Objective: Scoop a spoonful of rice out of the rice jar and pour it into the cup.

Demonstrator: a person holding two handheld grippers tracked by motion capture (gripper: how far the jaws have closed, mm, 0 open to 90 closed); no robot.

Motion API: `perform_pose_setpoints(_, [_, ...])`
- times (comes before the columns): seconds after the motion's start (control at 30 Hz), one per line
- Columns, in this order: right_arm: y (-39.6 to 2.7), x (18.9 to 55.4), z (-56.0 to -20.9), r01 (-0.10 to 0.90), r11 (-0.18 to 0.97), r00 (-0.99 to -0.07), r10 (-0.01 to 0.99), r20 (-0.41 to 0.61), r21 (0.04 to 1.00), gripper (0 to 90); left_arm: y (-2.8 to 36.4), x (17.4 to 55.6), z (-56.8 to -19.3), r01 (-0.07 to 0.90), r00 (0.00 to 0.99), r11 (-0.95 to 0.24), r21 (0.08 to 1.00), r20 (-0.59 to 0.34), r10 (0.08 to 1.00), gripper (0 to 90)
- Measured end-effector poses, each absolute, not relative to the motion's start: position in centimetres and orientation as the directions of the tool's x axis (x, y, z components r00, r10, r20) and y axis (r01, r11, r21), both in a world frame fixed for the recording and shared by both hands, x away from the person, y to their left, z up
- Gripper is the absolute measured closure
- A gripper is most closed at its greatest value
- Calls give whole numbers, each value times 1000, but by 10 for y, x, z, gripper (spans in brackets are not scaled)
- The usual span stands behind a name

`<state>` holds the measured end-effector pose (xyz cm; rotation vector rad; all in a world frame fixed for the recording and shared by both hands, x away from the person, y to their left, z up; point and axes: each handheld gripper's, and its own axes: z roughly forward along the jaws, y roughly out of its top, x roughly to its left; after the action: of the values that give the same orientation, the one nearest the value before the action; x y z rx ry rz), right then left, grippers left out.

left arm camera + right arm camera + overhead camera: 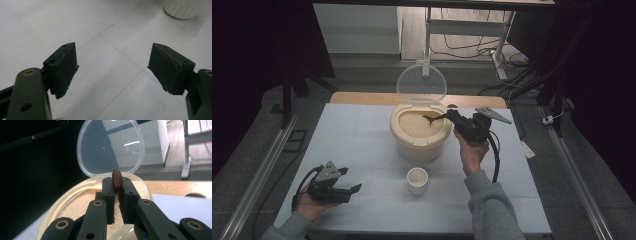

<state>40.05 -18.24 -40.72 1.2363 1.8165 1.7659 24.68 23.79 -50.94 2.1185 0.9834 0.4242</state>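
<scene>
Right gripper (451, 118) is clamping tight on a brown spoon (434, 118) handle, bowl dipping into the rice in the cream rice bin (420, 145), lid (421, 83) standing open behind. Risk: grains spilling on the way to the white cup (417, 180), just in front of the bin; a thin handle is likely slipping under load. Left gripper (343, 190) is idling wide open, empty, left of the bin.

My fingers (62, 68) are matt black with small brass-coloured rivets on the dark links behind them, and those of my right gripper (116, 192) pinch a dark brown spoon (435, 118). The tub (419, 142) is cream with pale beige grain (414, 125) inside and a clear, colourless lid (422, 82), and the ribbed cup (417, 180) is off-white. The surface (357, 145) is pale blue-white, crossed by thin grey lines and faint red marks, and my sleeves (492, 205) are grey.
</scene>
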Motion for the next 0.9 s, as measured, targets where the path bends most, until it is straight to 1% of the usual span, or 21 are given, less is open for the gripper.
perform_pose_setpoints(0.07, [-188, 404, -412, 403, -202, -543, 732, 411, 893, 839, 238, 247, -509, 512, 650, -424, 748, -15, 759, 228])
perform_pose_setpoints(0.1, [-188, 404, -412, 403, -202, -543, 732, 411, 893, 839, 238, 247, -509, 512, 650, -423, 748, -16, 760, 228])
perform_pose_setpoints(0.23, [-194, 406, -416, 453, -262, -509, 709, 488, 852, 840, 238, 247, -509, 512, 650, -422, 748, -15, 760, 228])
perform_pose_setpoints(0.27, [-197, 407, -418, 474, -291, -496, 692, 525, 831, 840, 238, 247, -509, 511, 650, -423, 748, -14, 760, 228])
perform_pose_setpoints(0.3, [-197, 407, -418, 474, -291, -496, 692, 525, 831, 840, 238, 247, -509, 511, 650, -423, 748, -14, 760, 228])
perform_pose_setpoints(0.33, [-200, 407, -419, 492, -308, -482, 683, 549, 814, 840, 238, 247, -509, 511, 650, -425, 747, -13, 759, 228])
perform_pose_setpoints(0.9, [-207, 406, -418, 543, -391, -441, 620, 649, 743, 839, 238, 247, -509, 510, 649, -423, 749, -12, 761, 228])
